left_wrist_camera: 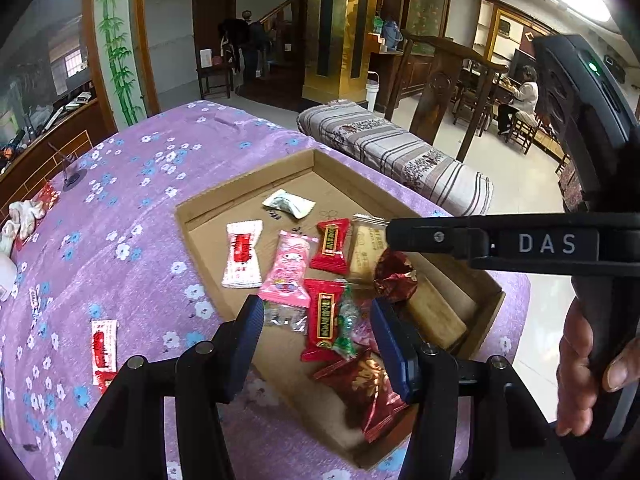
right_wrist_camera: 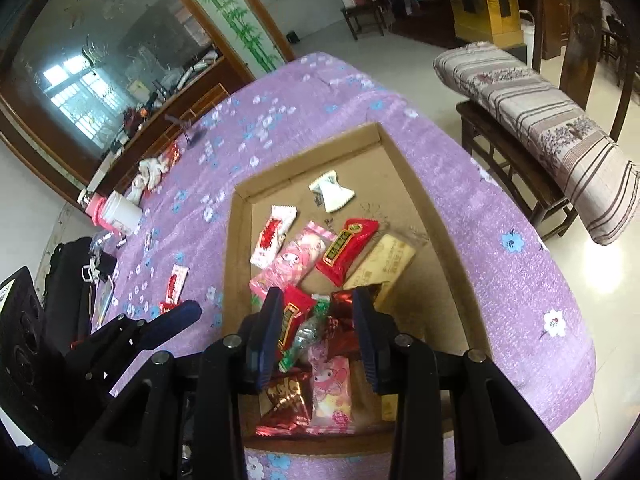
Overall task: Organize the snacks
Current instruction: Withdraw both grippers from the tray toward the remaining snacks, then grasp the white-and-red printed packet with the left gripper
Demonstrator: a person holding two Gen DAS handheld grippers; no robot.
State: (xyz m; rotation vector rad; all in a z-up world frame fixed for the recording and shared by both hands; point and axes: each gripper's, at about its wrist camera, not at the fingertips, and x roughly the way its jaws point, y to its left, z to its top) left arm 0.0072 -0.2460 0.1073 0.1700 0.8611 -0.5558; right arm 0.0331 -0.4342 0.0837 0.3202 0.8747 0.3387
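Both grippers hang over the cardboard tray (right_wrist_camera: pixel 416 184) on the purple floral cloth (left_wrist_camera: pixel 132 208); the right gripper (left_wrist_camera: pixel 390 256) reaches in from the side, a dark red foil candy (left_wrist_camera: pixel 394 274) hanging just under its tip, though whether it pinches it cannot be told. The left gripper (left_wrist_camera: pixel 318 330) has its jaws spread, empty, above the snack pile (right_wrist_camera: pixel 320 280) at the tray's near end. The tray's far half holds only 1 white packet (left_wrist_camera: pixel 289 203), and 1 red-and-white sachet (left_wrist_camera: pixel 103 350) lies outside on the cloth.

A home's living room: wooden staircase (left_wrist_camera: pixel 282 16), carved chairs (left_wrist_camera: pixel 444 92), cushioned bench (right_wrist_camera: pixel 552 136).
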